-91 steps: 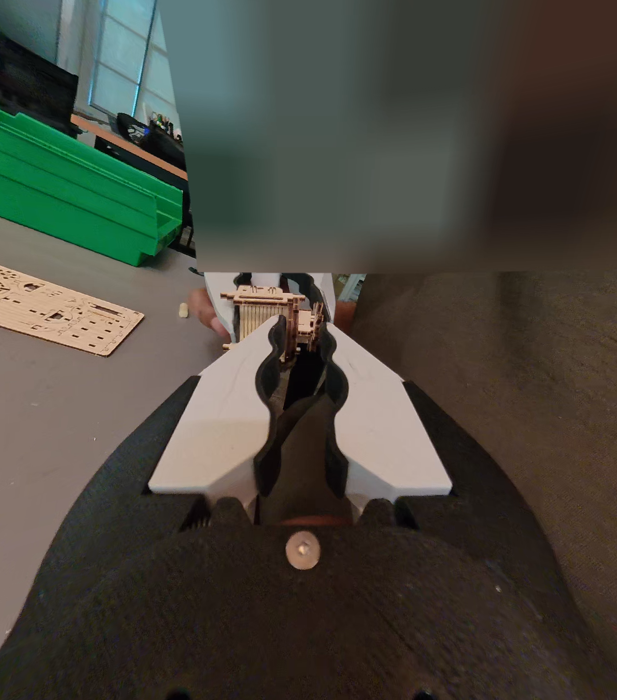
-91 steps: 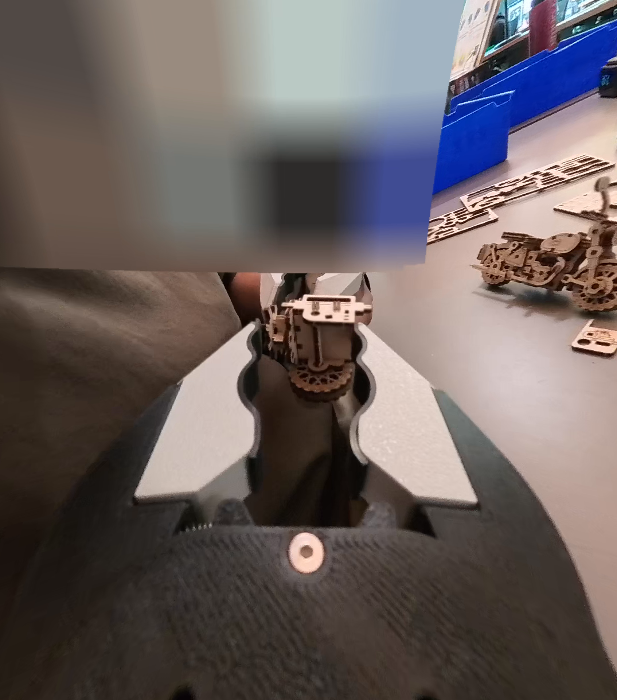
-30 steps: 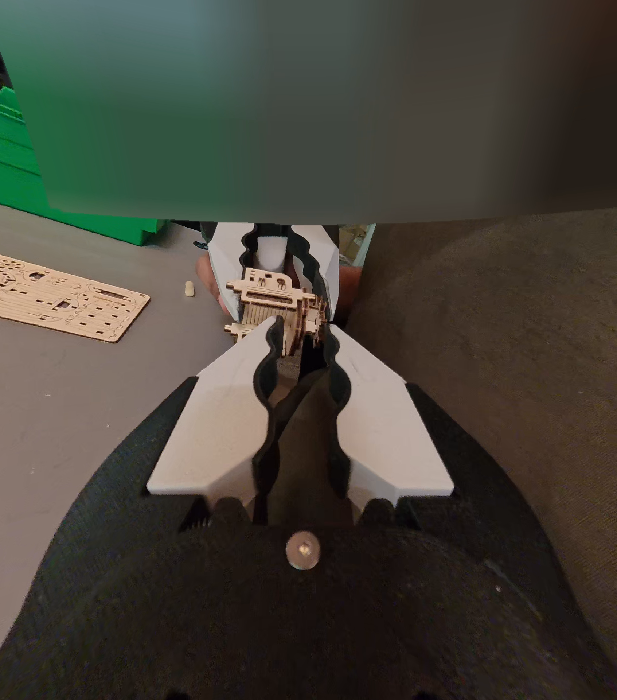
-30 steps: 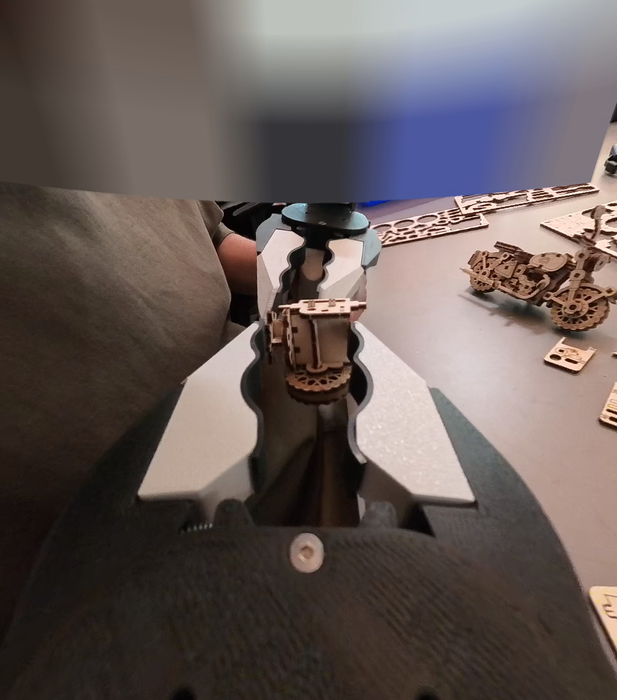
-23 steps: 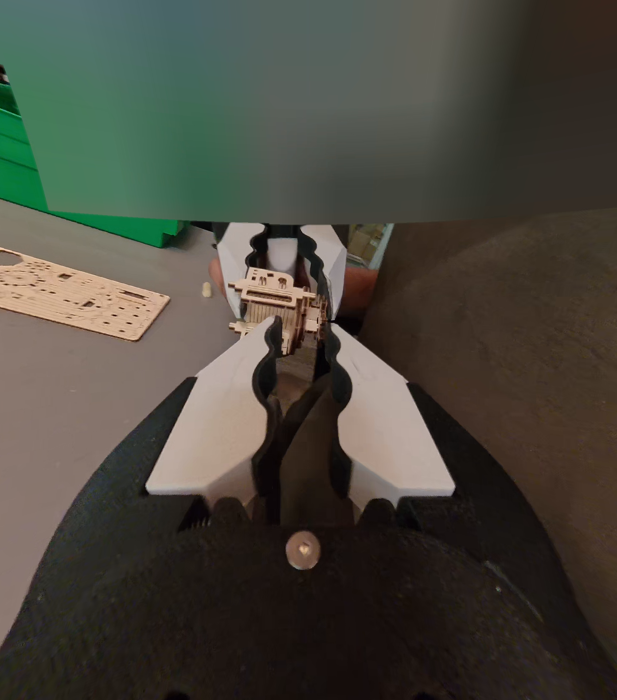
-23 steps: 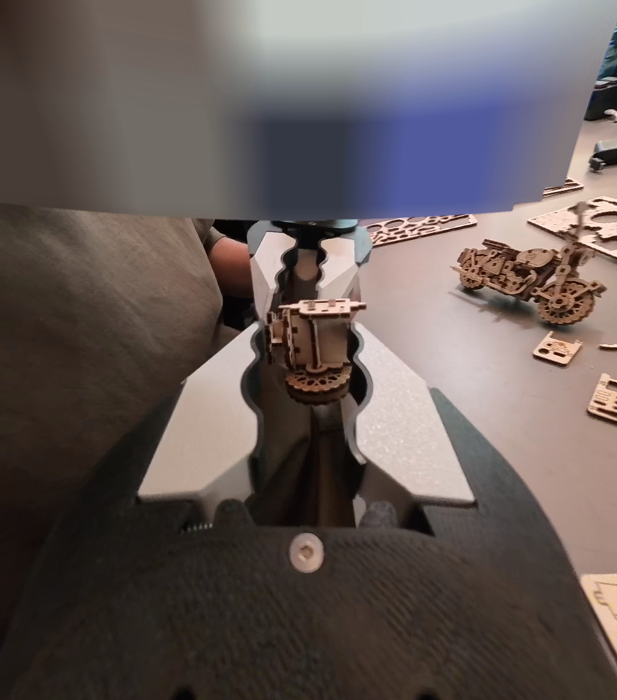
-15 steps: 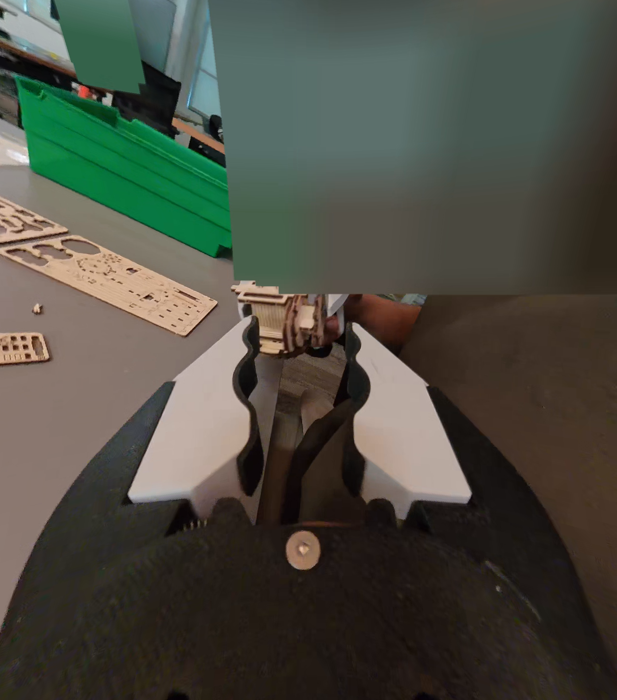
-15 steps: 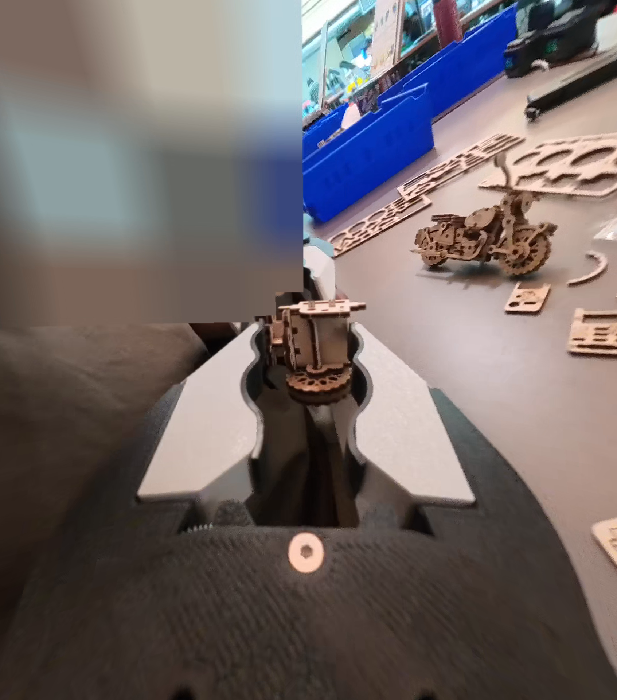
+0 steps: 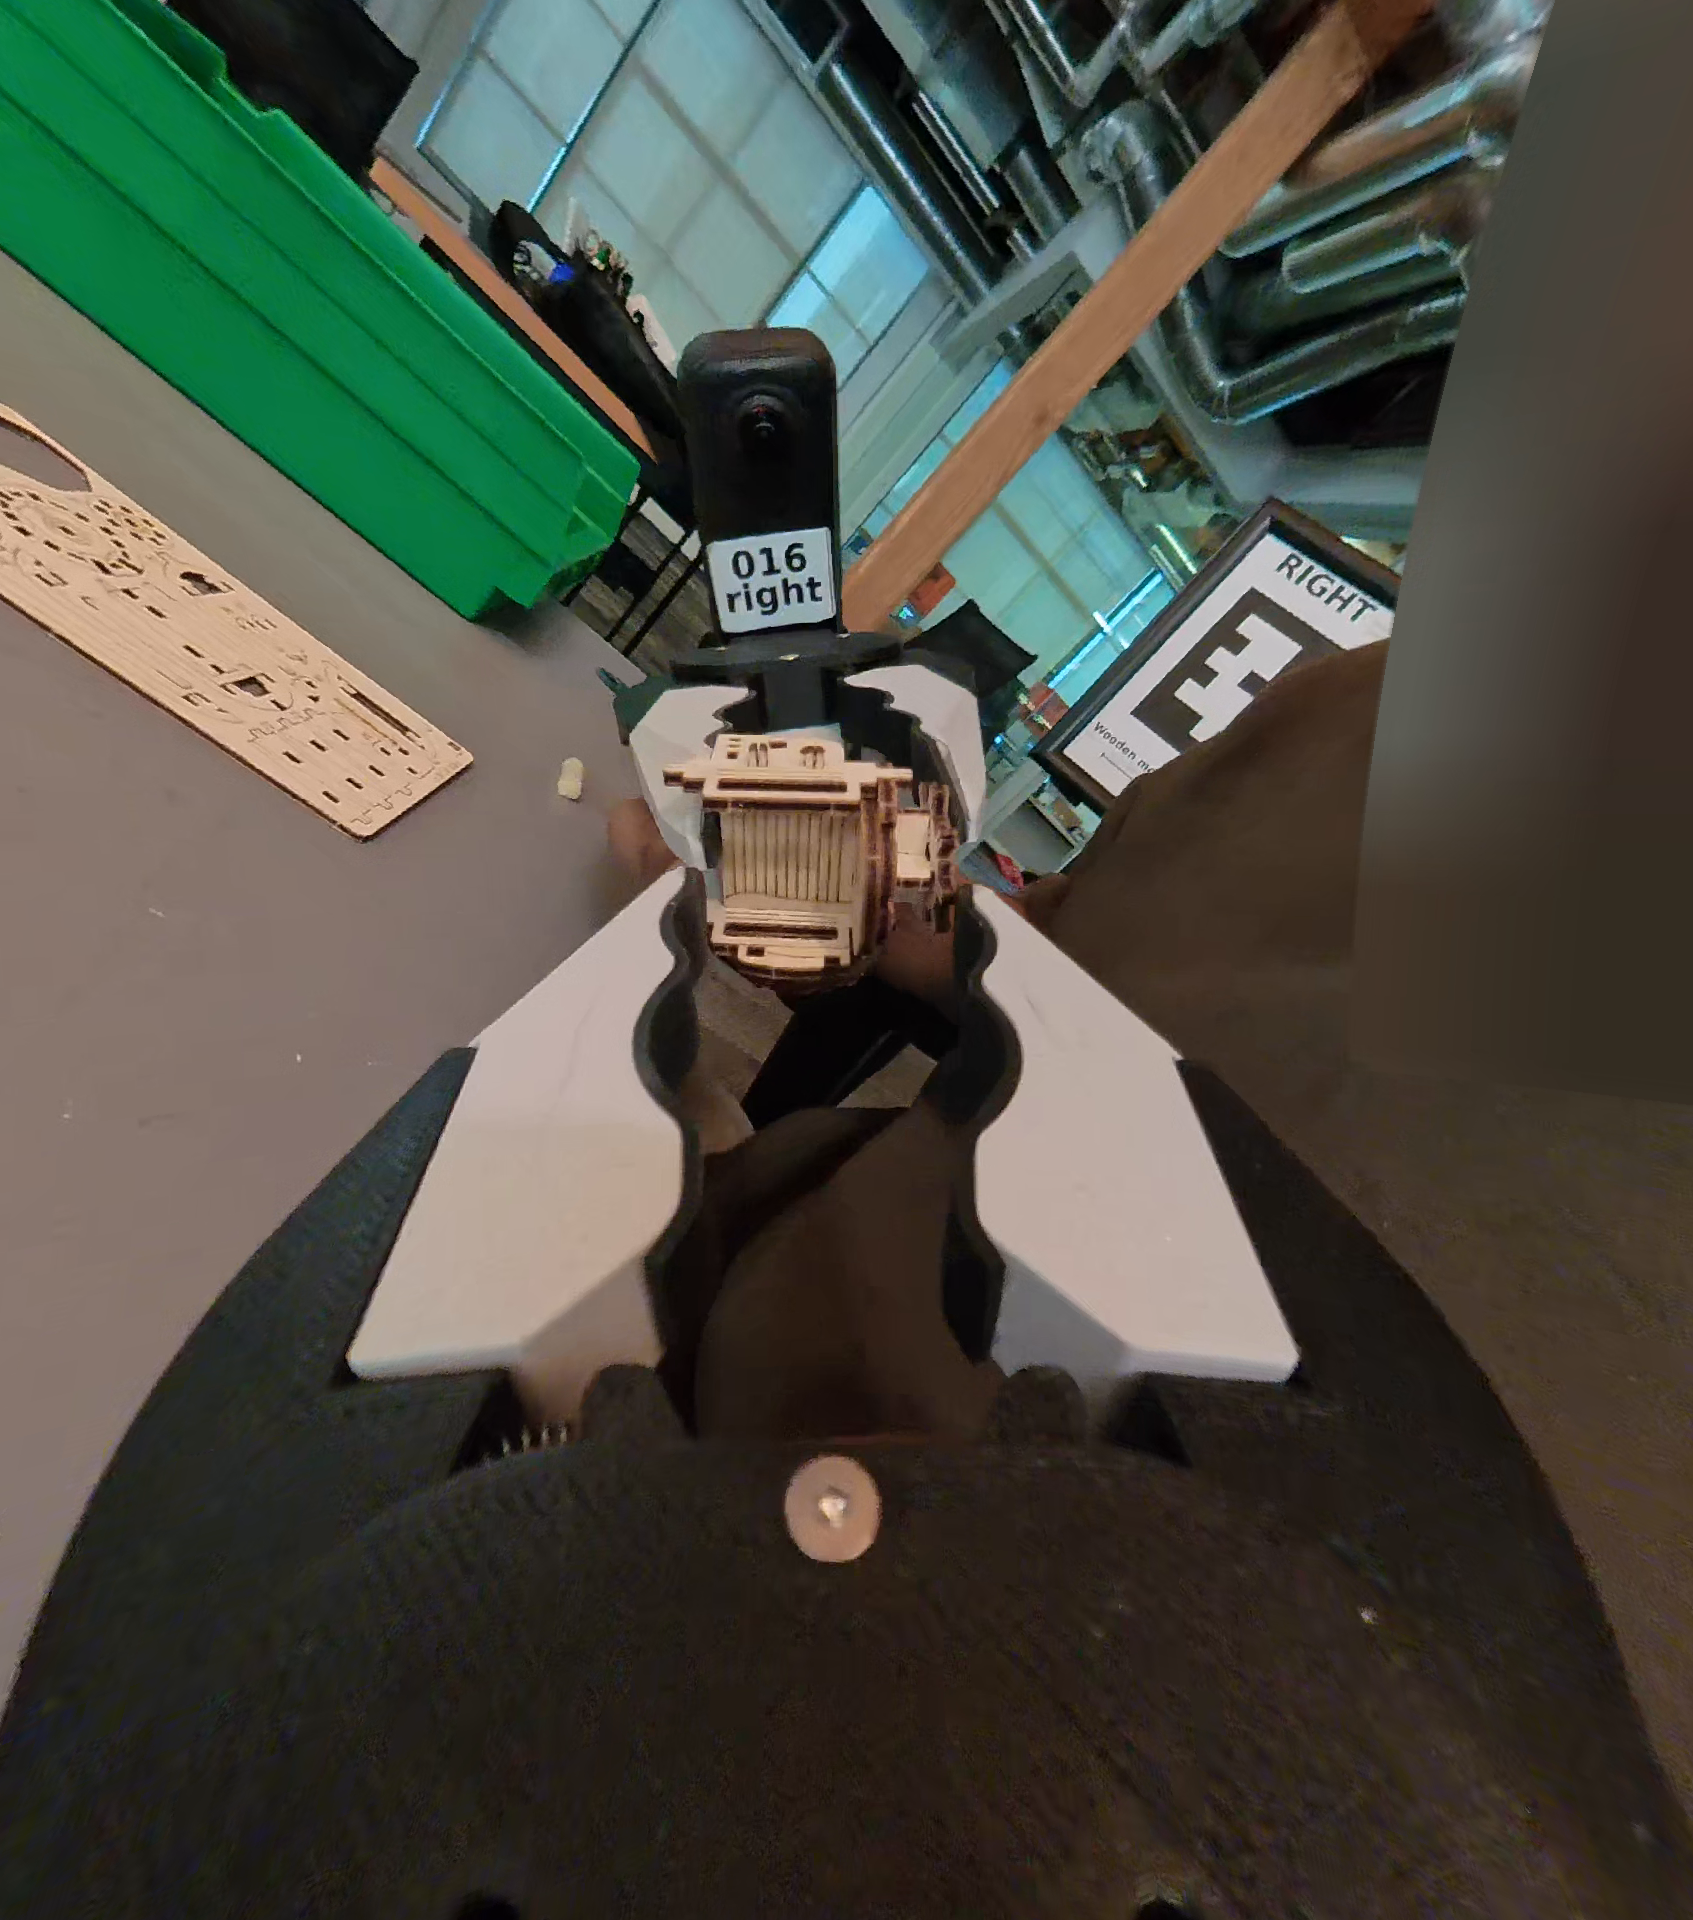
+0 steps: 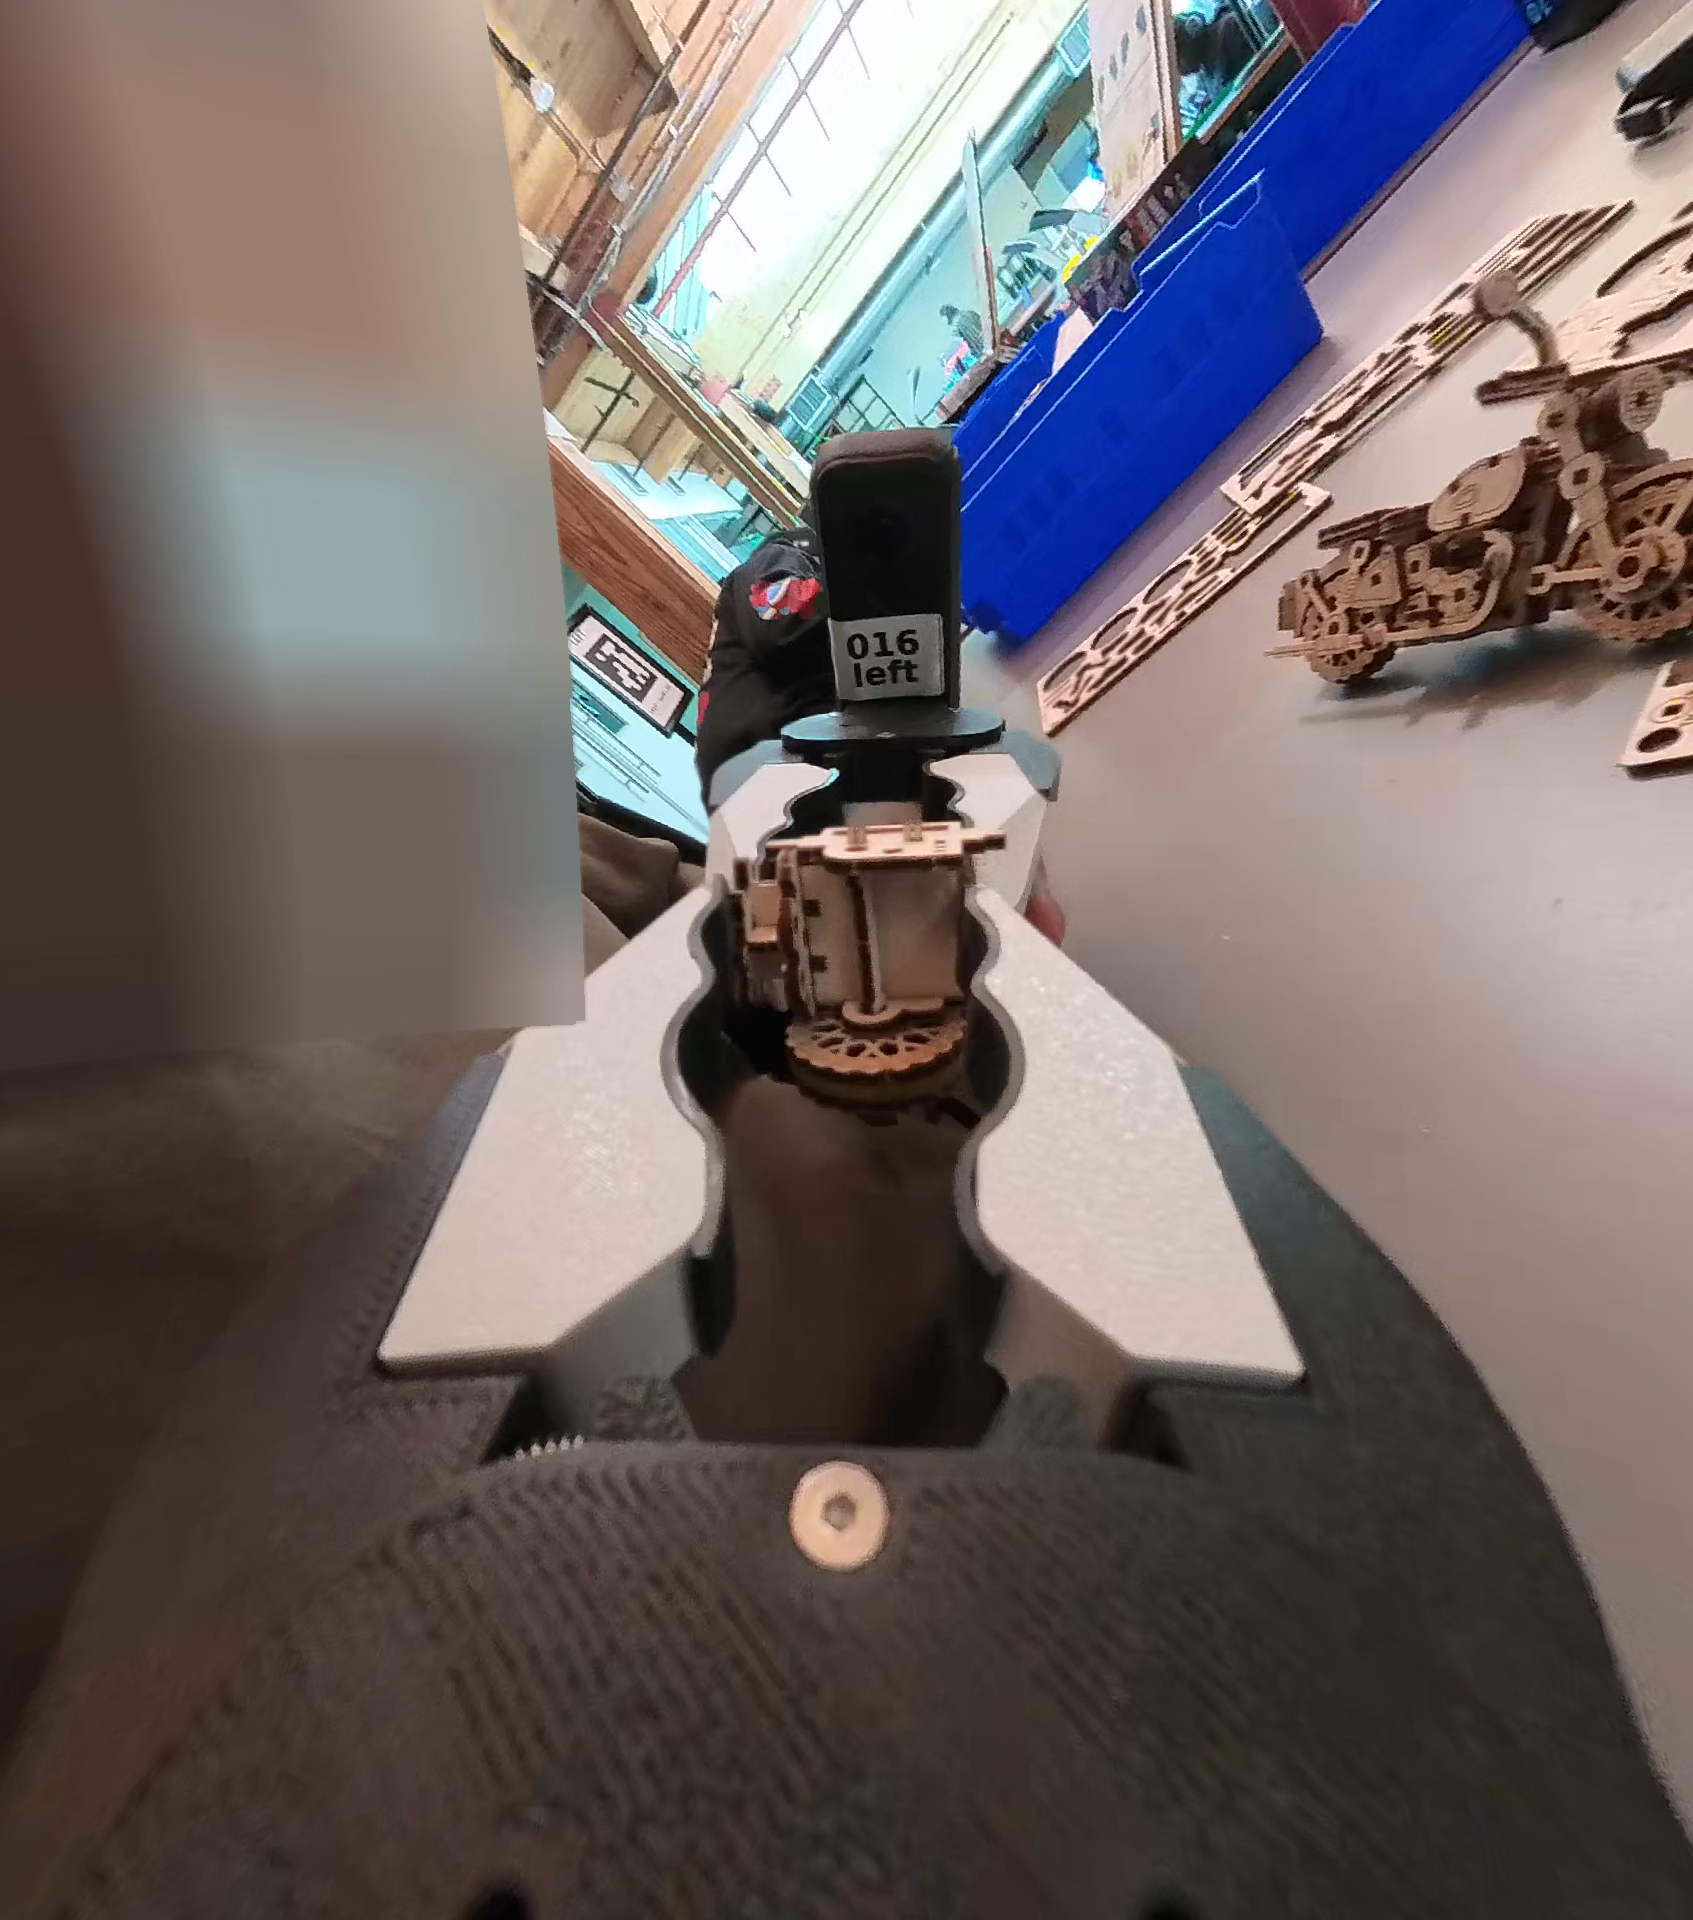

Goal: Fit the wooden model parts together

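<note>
You've raised both grippers, so the table dropped away. One wooden assembly (image 9: 800, 862) sits between them: your right gripper (image 10: 842, 935) is clamped on it, while your left gripper (image 9: 826, 925) stands spread around it, contact unclear. One finished motorcycle (image 10: 1538, 551) stands on the table (image 10: 1444, 987); its fret sheets are cut off

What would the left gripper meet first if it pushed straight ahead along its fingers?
Most likely the small wooden assembly at the tips of the left gripper; right behind it sits the right gripper, facing back and clamped on that assembly. Exact depth is unclear.
</note>
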Demonstrator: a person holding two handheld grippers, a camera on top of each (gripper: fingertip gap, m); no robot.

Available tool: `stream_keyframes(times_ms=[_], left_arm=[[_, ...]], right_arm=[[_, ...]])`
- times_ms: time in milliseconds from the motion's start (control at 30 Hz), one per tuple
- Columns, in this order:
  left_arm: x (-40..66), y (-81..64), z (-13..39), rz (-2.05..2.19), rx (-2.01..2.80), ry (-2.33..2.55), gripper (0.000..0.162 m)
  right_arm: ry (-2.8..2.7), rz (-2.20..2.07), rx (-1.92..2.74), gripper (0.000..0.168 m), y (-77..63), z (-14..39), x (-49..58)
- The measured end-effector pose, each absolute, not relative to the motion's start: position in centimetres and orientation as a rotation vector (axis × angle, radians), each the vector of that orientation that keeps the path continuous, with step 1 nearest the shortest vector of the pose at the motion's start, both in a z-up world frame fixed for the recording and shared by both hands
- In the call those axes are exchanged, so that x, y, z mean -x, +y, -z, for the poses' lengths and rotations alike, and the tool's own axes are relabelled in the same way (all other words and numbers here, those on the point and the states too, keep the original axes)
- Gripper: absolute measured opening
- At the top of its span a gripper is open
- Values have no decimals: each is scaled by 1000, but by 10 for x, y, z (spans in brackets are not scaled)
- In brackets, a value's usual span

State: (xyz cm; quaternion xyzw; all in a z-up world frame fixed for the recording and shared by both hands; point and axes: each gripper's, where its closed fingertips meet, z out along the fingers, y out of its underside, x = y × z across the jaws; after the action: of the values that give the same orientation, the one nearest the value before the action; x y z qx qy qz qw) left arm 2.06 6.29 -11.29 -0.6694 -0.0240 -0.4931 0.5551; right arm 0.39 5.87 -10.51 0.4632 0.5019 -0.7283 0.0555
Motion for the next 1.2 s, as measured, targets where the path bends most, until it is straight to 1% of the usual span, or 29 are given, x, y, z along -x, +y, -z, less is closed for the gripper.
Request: stream_keyframes(times_ms=[233,267,300,333,467,700,733,767,800,967,1200], left_arm=[[-19,64,111,1194,1559,-90,43],[-17,64,110,1195,1543,-104,38],[-15,64,105,1208,1510,-114,25],[-16,63,104,1223,1498,-112,19],[-15,64,106,1223,1512,-121,34],[-15,61,101,1160,1495,-66,36],[-16,61,101,1142,1500,-55,41],[-16,62,102,1111,1517,-56,52],[-17,62,102,1089,1521,-40,55],[-26,58,100,1054,1519,28,58],[-30,57,100,1031,1526,48,56]], right_arm=[[1499,2218,-1422,42,60,105,-2],[1507,2217,-1442,41,61,106,-1],[1529,2205,-1464,41,61,109,0],[1539,2200,-1467,42,60,111,0],[1555,2224,-1449,42,59,107,0],[1653,2326,-1391,42,59,99,-2],[1682,2357,-1360,42,58,96,-4],[1699,2391,-1325,42,58,91,-7],[1703,2421,-1305,42,58,88,-8],[1727,2467,-1247,42,56,84,-11],[1713,2466,-1189,42,49,82,-12]])
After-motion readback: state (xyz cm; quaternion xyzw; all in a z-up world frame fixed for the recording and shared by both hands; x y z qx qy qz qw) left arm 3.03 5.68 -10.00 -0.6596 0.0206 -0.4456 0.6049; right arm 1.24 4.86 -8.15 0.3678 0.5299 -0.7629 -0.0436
